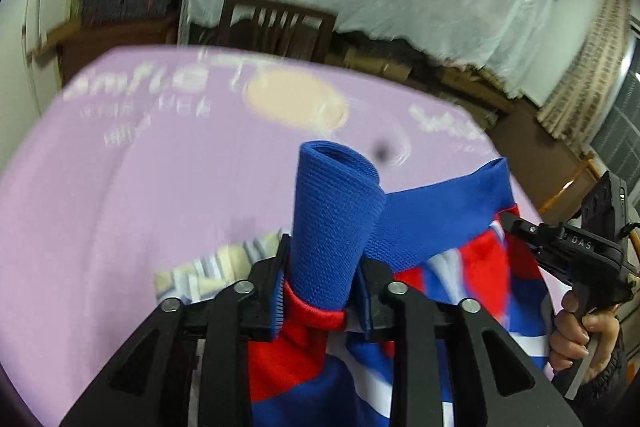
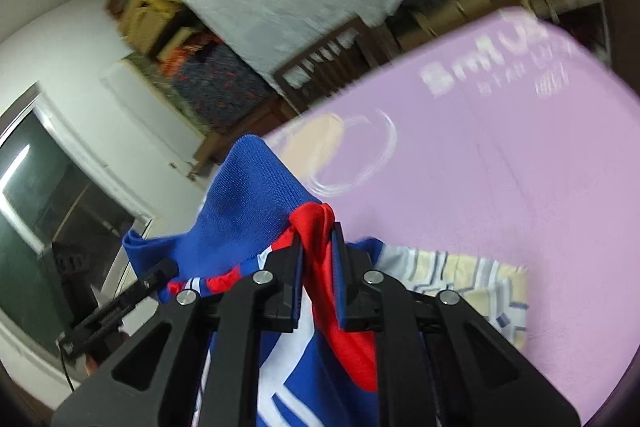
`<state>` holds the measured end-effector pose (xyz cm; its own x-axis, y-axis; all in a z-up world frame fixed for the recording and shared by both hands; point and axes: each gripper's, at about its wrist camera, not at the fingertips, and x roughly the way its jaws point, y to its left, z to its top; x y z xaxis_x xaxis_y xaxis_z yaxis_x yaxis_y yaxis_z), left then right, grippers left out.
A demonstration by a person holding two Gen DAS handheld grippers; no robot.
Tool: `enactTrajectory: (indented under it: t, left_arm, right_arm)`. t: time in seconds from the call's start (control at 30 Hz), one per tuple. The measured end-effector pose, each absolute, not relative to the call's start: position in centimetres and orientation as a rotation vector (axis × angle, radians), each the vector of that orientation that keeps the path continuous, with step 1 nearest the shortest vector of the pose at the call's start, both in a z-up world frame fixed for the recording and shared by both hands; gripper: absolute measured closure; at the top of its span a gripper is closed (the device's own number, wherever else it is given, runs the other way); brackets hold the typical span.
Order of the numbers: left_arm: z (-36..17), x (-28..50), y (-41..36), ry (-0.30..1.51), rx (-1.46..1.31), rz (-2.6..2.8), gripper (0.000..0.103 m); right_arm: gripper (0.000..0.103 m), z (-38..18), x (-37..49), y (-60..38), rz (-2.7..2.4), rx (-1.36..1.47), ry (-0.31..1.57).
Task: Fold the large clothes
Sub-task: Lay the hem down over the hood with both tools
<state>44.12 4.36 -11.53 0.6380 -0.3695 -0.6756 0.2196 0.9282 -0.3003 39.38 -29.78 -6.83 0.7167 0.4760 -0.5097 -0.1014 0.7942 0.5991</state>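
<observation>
While both grippers hold the blue, red and white knit jersey (image 1: 432,223) aloft over the lilac printed desk (image 1: 120,187), the left gripper (image 1: 320,279) fingers pinch its ribbed blue cuff and the right gripper (image 2: 320,267) fingers pinch bunched red fabric. Its long axis spans gripper to gripper; the body hangs downward.

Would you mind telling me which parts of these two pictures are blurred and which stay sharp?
Left wrist view: jersey and left tool sharp, purple mat lettering smeared. Right wrist view: right tool crisp, chair streaked; both bend at the edges.
</observation>
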Motion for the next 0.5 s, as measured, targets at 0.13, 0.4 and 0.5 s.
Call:
enactTrajectory:
  t: [0.13, 0.4, 0.5]
  left_arm:
    - [-13.4, 45.1, 5.6, 0.837, -0.242, -0.308, 0.048]
    - [-13.6, 45.2, 5.5, 0.845, -0.188, -0.189, 0.018]
    - [-12.9, 44.2, 6.2, 0.823, -0.205, -0.170, 0.017]
  right_arm:
    - [0.091, -11.5, 41.2, -30.1, 0.295, 0.628, 0.790]
    - [0.085, -15.1, 42.1, -30.5, 0.251, 0.658, 0.845]
    - [0.083, -15.1, 42.1, -30.4, 0.248, 0.650, 0.846]
